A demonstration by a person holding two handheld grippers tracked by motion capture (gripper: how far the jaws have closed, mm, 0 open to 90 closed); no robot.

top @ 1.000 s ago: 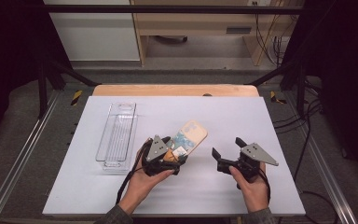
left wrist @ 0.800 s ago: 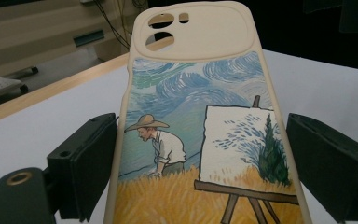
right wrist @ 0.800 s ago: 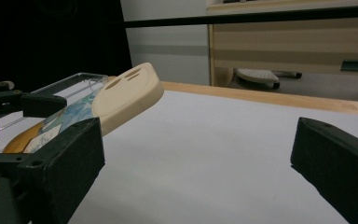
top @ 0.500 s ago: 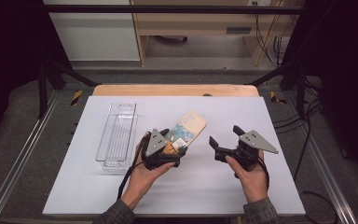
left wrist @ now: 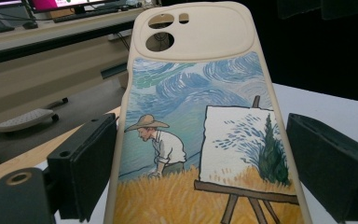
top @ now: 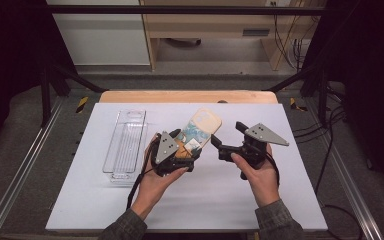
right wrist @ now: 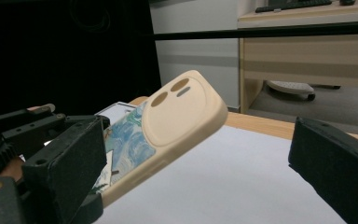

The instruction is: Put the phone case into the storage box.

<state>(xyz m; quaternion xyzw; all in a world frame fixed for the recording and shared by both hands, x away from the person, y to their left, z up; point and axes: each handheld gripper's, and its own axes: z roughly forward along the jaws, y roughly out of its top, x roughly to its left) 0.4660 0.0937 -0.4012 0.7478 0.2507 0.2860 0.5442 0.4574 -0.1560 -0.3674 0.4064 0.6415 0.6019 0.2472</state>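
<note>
Lifted higher, tipped up: phone case (top: 200, 131) | left gripper (top: 172, 155) jaws pinching case | right gripper (top: 225, 145) jaws wide open — close gently on free end

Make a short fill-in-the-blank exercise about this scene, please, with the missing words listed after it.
1. The left tongs hold a phone ____.
2. The painting on the case shows a man wearing a ____.
3. The right tongs are ____, with nothing between the jaws.
4. The clear tray lies on the table to the ____ of the left tongs in the high view.

Missing words: case; hat; open; left
</note>
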